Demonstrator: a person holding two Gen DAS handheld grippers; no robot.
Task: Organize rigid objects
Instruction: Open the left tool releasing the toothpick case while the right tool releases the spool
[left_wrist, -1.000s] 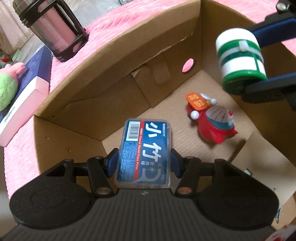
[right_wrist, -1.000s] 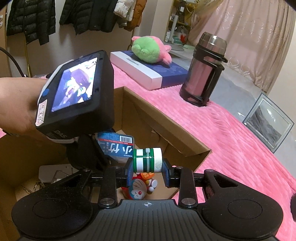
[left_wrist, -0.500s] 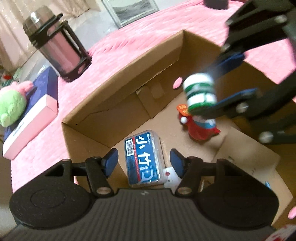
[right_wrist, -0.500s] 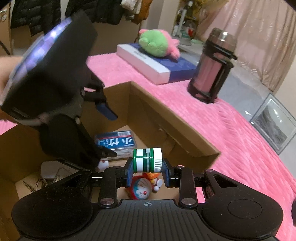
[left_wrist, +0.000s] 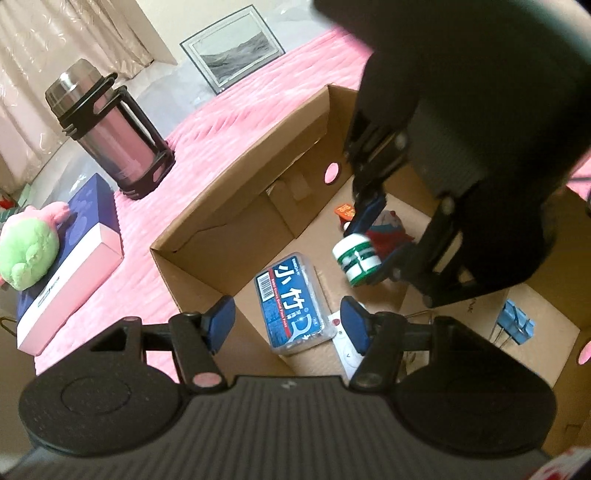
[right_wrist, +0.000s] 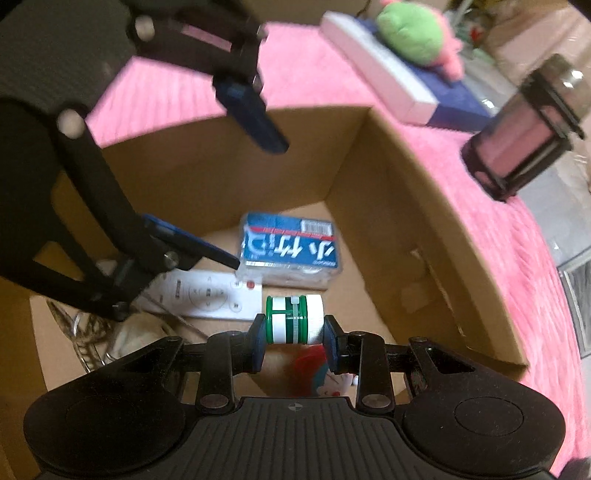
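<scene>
Change: the left gripper (left_wrist: 288, 325) has let go of the floss box (left_wrist: 293, 308) and drawn back above it; the right gripper (right_wrist: 294, 334) has come lower into the carton (right_wrist: 424, 206).
Left jaws: spread wide, holding nothing.
Right jaws: clamped on the ends of the green-and-white jar (right_wrist: 294, 319), held above the carton floor.
Floss box: flat on the carton floor, near the far corner in the right view.
Remote (right_wrist: 207, 295): white, just beside the floss box.
Toy (left_wrist: 388, 230): red, on the floor beneath the jar.
Outside: flask (left_wrist: 110, 129), plush (left_wrist: 27, 254) on a book, pink bed cover (right_wrist: 517, 258).
</scene>
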